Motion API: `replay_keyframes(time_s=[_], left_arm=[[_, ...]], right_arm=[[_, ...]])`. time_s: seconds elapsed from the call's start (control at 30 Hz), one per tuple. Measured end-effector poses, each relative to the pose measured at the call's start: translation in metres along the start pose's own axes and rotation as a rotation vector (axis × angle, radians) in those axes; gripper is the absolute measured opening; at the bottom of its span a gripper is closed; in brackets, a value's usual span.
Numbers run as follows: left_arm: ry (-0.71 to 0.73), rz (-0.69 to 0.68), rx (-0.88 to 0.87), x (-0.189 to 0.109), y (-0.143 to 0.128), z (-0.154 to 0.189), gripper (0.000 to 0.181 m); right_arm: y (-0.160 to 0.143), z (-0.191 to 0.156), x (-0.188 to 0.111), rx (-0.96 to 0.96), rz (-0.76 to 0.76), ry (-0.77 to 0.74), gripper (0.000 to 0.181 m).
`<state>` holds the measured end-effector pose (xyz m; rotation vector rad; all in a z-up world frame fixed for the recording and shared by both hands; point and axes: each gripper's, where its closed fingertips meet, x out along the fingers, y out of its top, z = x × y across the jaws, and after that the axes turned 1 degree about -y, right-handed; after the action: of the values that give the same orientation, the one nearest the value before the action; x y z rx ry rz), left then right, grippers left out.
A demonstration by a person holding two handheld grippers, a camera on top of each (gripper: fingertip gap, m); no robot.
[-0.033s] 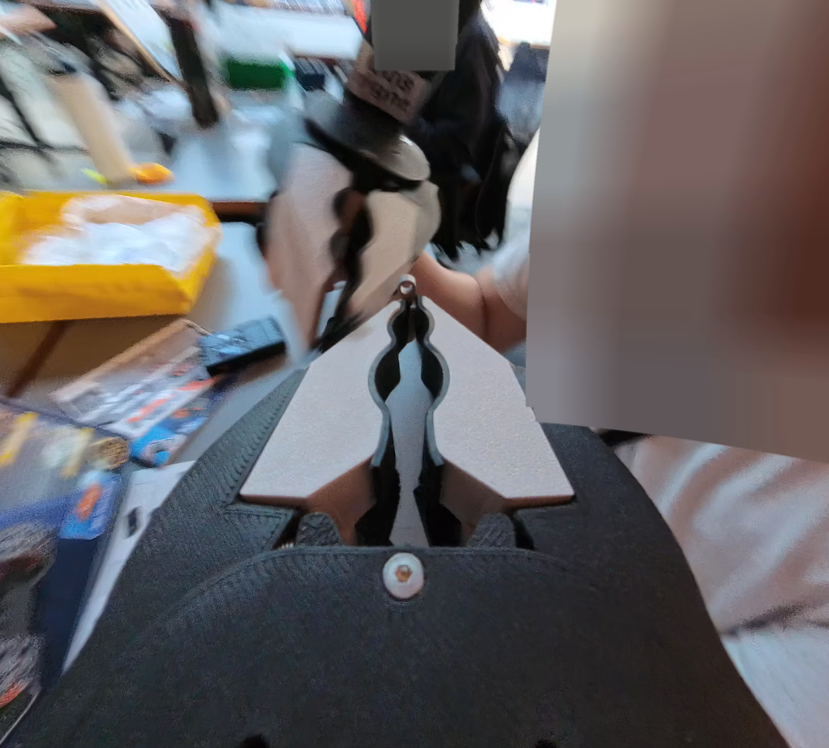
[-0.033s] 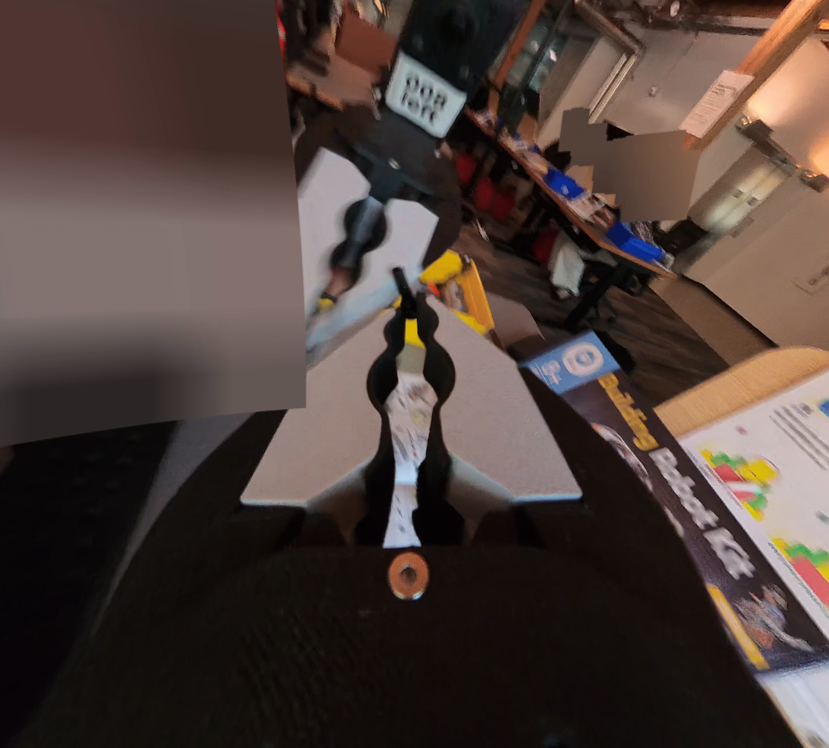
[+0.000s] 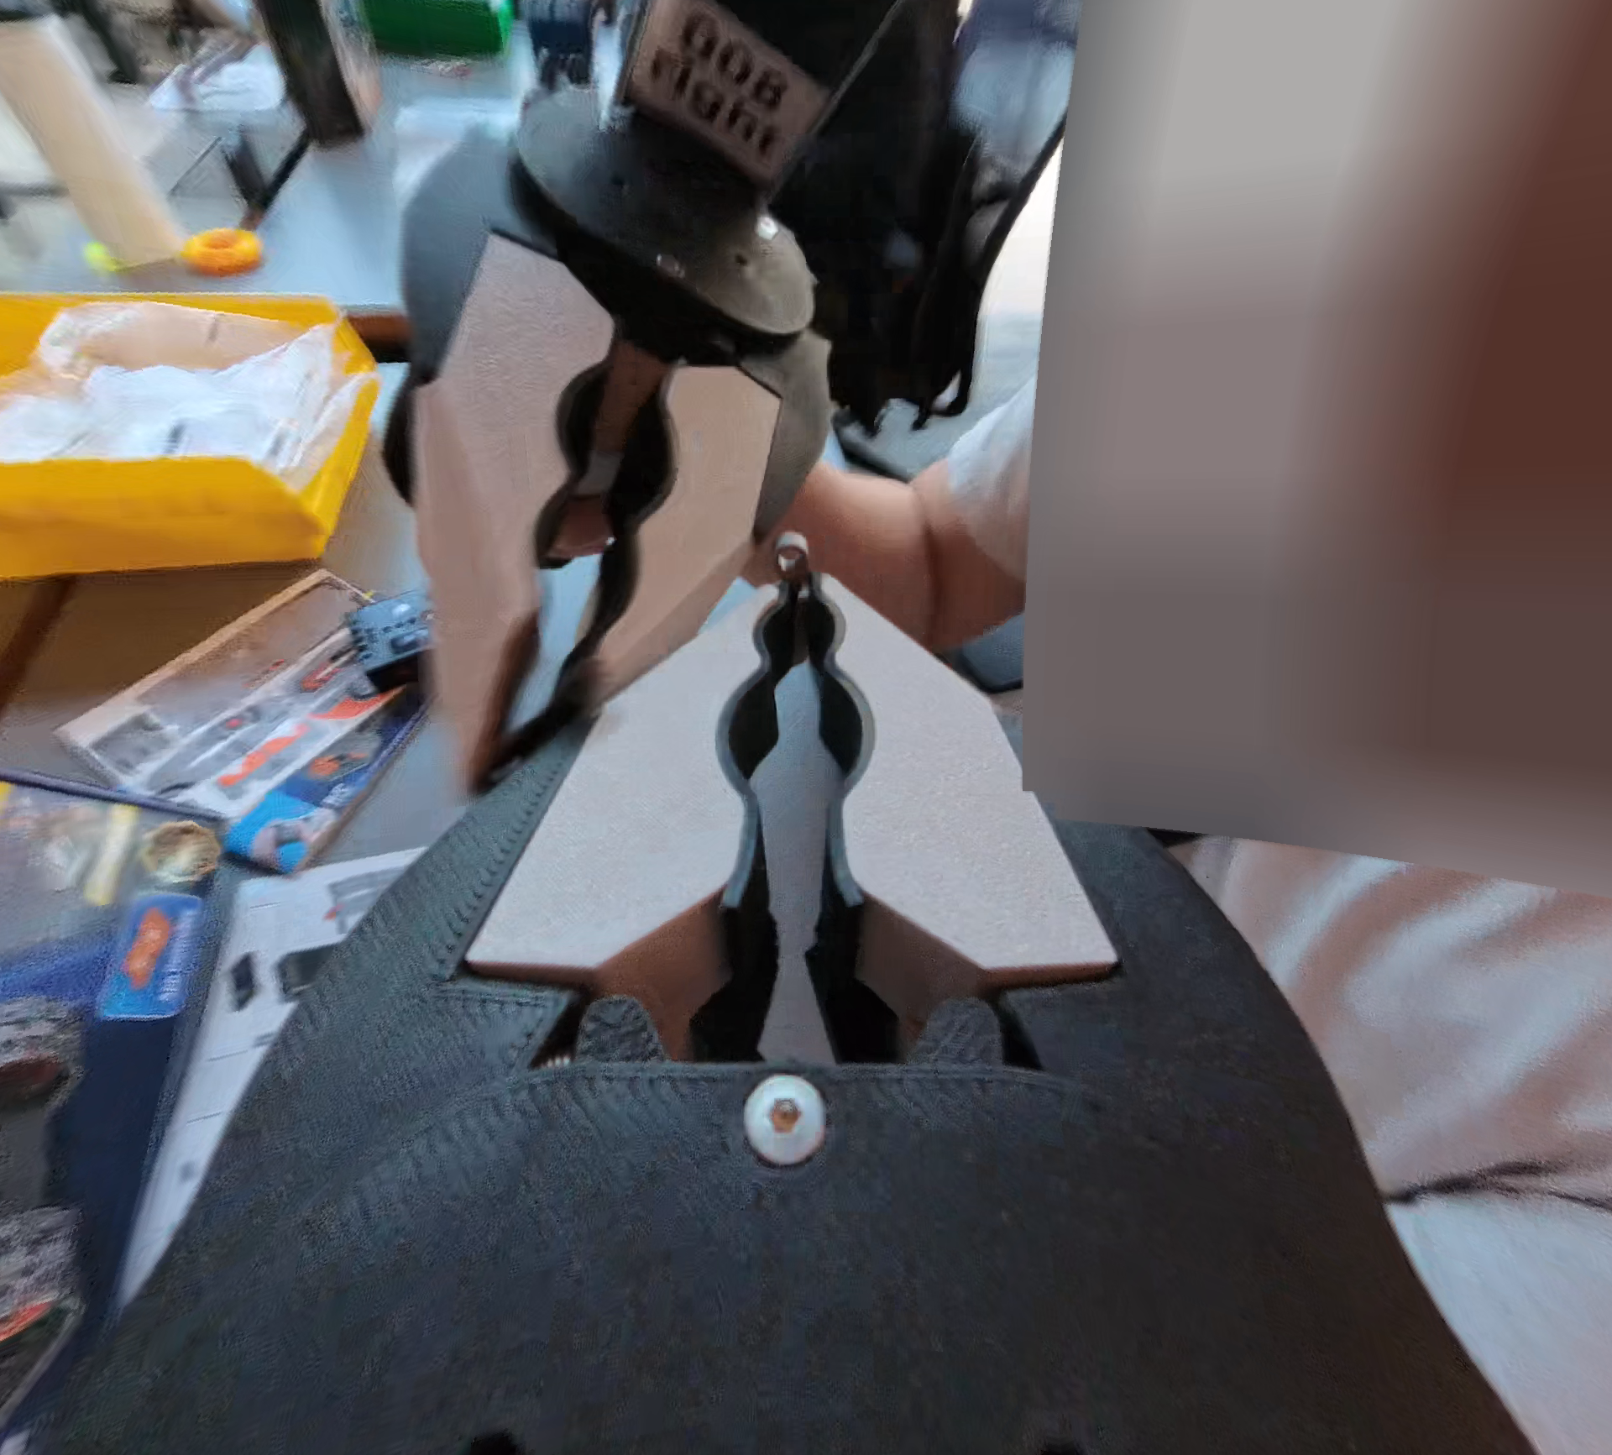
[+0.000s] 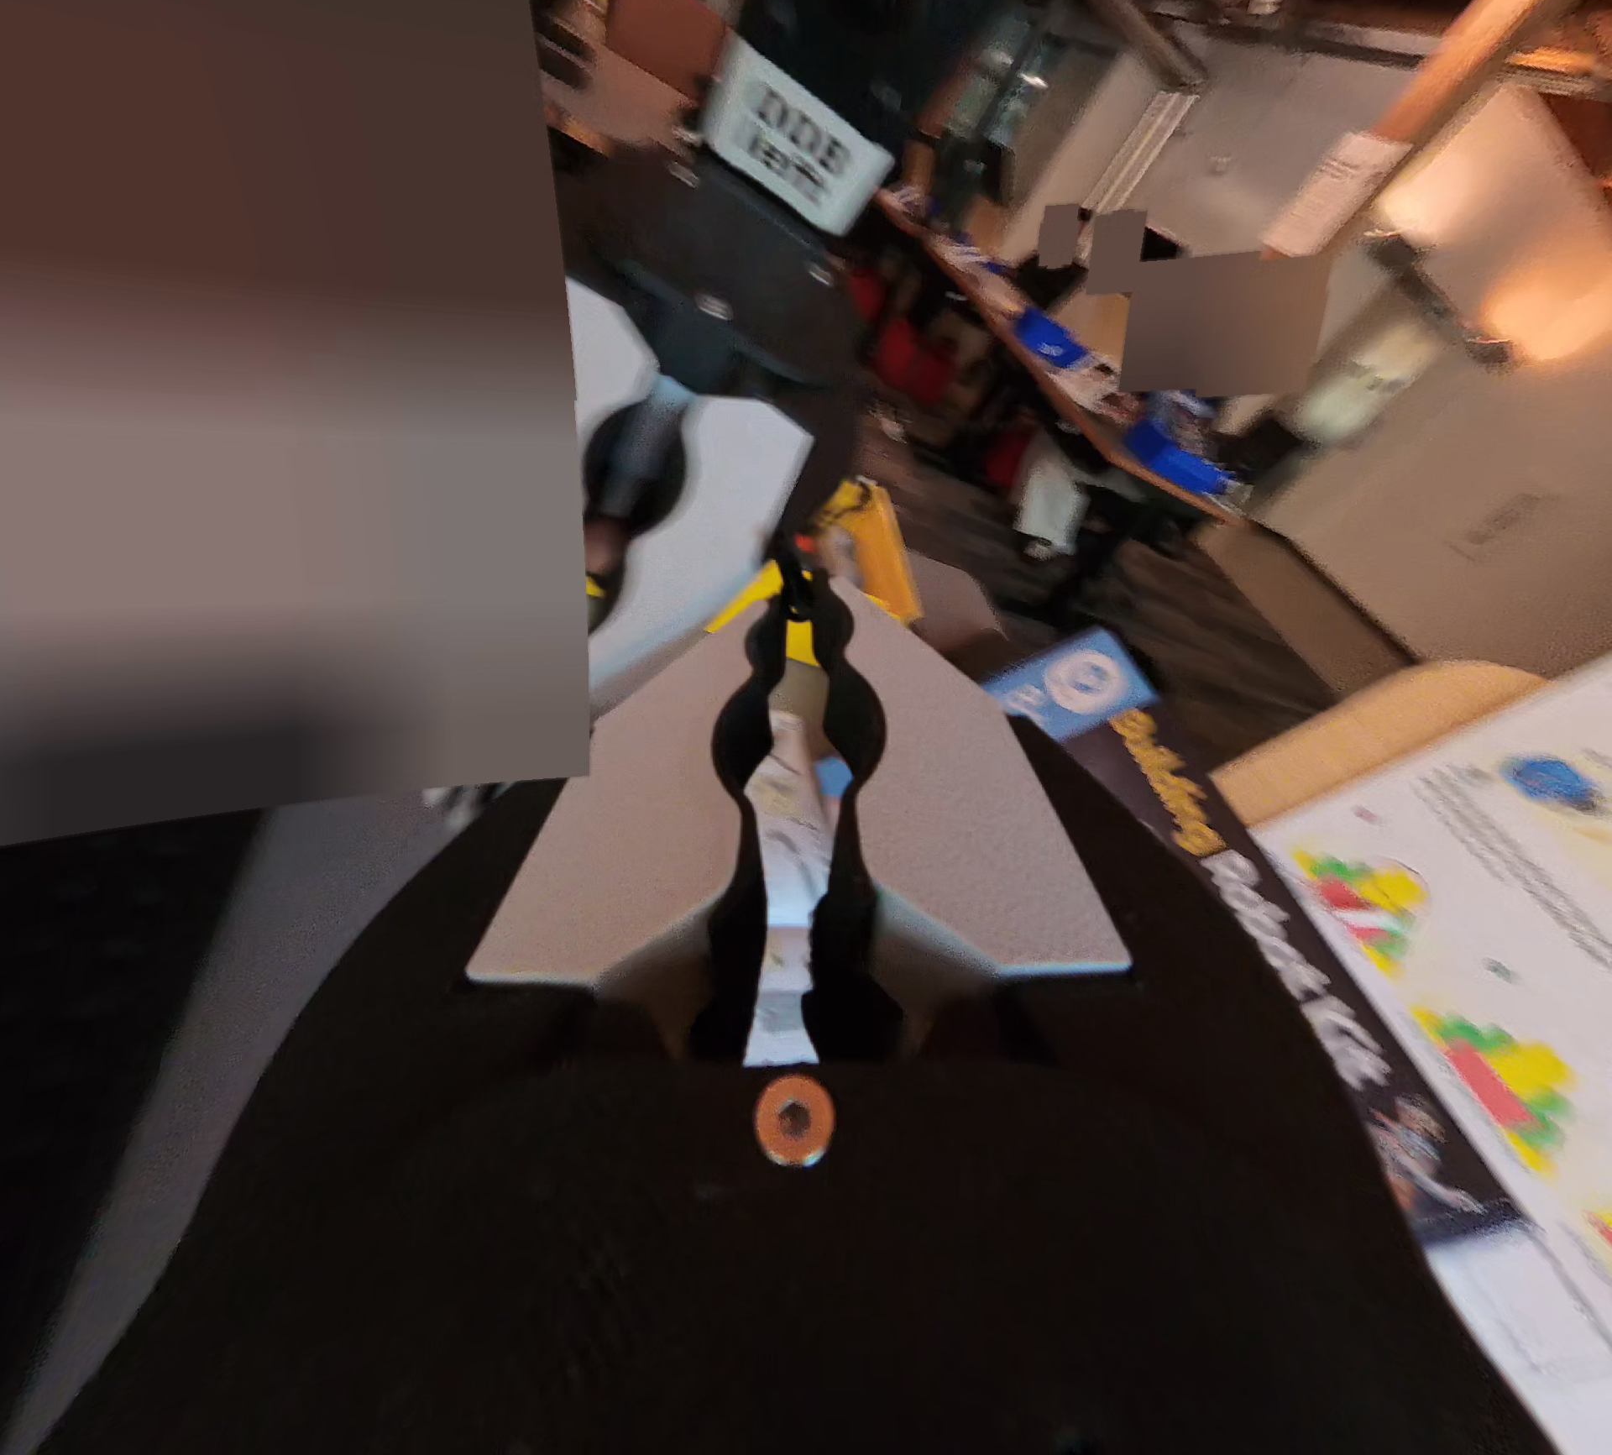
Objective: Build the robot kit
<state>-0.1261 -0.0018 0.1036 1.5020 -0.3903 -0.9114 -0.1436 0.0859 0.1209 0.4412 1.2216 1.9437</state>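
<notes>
Pinching a small metal ring (image 3: 792, 546), the left tool (image 3: 792, 584) meets the right tool (image 3: 523, 750), both pressed together.

**A cluttered workshop around you**

Ahead of your right fingers a long wooden bench (image 4: 1029, 331) runs back beside pale cabinets (image 4: 1439, 506), under warm light. Beyond your left fingers a grey table (image 3: 331, 227) stands with a pale wooden leg (image 3: 78, 148) to their left.
</notes>
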Motion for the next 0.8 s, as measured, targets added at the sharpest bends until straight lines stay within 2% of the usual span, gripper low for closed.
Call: replay_keyframes(time_s=[0.07,0.17,0.27,0.5,0.63,0.8], left_arm=[[0.087,-0.024,0.032,0.004,0.002,-0.004,0.001],[0.224,0.055,0.040,-0.023,0.011,-0.018,0.000],[0.253,0.112,-0.004,-0.041,0.014,-0.024,0.000],[0.387,0.111,0.034,-0.045,0.018,-0.039,0.000],[0.535,0.067,0.068,-0.053,0.015,-0.051,0.000],[0.549,0.060,0.069,-0.050,0.016,-0.050,0.001]], right_arm=[[0.003,0.004,-0.008,0.047,0.036,0.021,0.004],[0.000,0.020,-0.025,0.103,0.029,-0.019,0.004],[0.001,0.022,-0.026,0.115,0.034,-0.018,0.004],[-0.013,0.020,-0.013,0.060,-0.081,-0.074,0.004],[-0.013,0.020,-0.012,0.029,-0.115,-0.106,0.003],[-0.010,0.021,-0.014,-0.024,-0.127,-0.144,0.004]])
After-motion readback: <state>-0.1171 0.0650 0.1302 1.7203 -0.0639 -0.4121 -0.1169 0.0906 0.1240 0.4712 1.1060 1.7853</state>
